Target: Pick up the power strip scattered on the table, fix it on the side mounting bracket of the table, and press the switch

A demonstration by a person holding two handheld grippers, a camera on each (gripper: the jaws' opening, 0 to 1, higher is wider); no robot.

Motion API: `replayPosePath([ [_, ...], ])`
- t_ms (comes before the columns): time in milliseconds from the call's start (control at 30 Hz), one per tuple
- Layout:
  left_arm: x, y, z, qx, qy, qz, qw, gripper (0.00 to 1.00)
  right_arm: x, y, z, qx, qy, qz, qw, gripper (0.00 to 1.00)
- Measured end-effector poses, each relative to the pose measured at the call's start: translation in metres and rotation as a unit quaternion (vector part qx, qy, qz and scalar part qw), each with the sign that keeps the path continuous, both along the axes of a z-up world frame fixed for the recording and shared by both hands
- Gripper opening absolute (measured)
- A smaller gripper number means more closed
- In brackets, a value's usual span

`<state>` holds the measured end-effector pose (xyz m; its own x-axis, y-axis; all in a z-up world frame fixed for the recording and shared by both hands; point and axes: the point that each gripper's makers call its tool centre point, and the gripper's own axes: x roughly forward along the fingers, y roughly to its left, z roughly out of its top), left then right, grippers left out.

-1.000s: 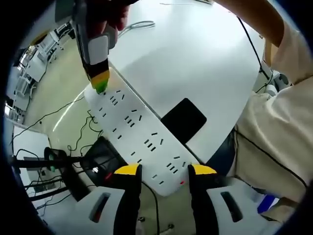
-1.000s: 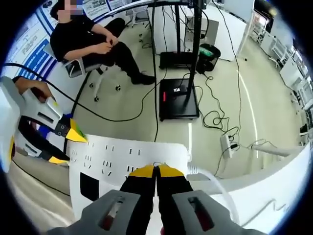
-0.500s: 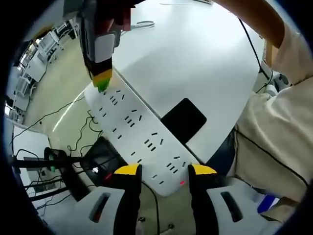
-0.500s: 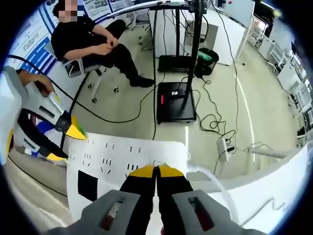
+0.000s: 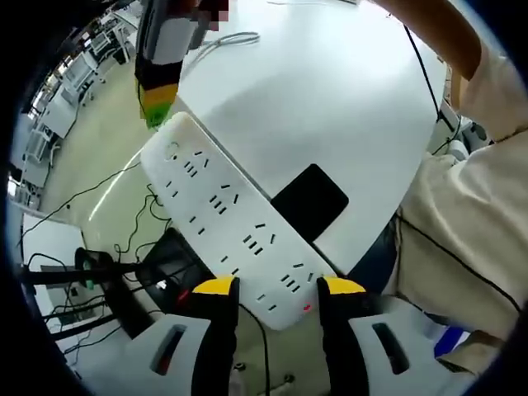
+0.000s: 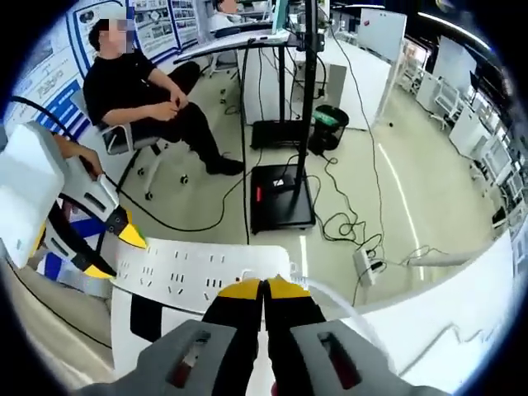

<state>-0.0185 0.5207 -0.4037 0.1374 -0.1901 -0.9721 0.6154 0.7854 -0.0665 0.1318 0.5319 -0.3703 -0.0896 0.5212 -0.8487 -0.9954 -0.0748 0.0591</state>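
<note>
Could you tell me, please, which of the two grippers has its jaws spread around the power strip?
The left gripper: its jaws stand apart astride the power strip. The right gripper has its jaws pressed together.

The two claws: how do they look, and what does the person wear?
Left claw: grey body, black fingers with yellow tips. Right claw: same grey, black and yellow; seen from the left gripper view, its tip looks greenish. The person wears a beige sleeve.

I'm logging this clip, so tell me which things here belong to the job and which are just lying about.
Job: long white plastic power strip; white table; left gripper; right gripper.

Lying about: black flat rectangular pad; black stand base on floor; seated person in black.
</note>
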Motion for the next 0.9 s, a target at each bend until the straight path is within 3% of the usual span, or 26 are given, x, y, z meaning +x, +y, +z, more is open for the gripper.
replayPosePath([
  [367,0.001,0.003,0.001,-0.011,-0.015,0.008,0.9998,0.43,-0.001,-0.007,0.039,0.088,-0.007,-0.025,0.9958,0.0],
  [633,0.005,0.005,0.001,-0.025,-0.033,0.014,0.9991,0.43,-0.001,-0.022,0.062,0.119,-0.042,-0.033,0.9914,0.0],
  [900,0.006,0.007,0.002,-0.04,-0.046,0.017,0.998,0.43,-0.001,-0.042,0.096,0.171,-0.067,-0.051,0.9817,0.0],
])
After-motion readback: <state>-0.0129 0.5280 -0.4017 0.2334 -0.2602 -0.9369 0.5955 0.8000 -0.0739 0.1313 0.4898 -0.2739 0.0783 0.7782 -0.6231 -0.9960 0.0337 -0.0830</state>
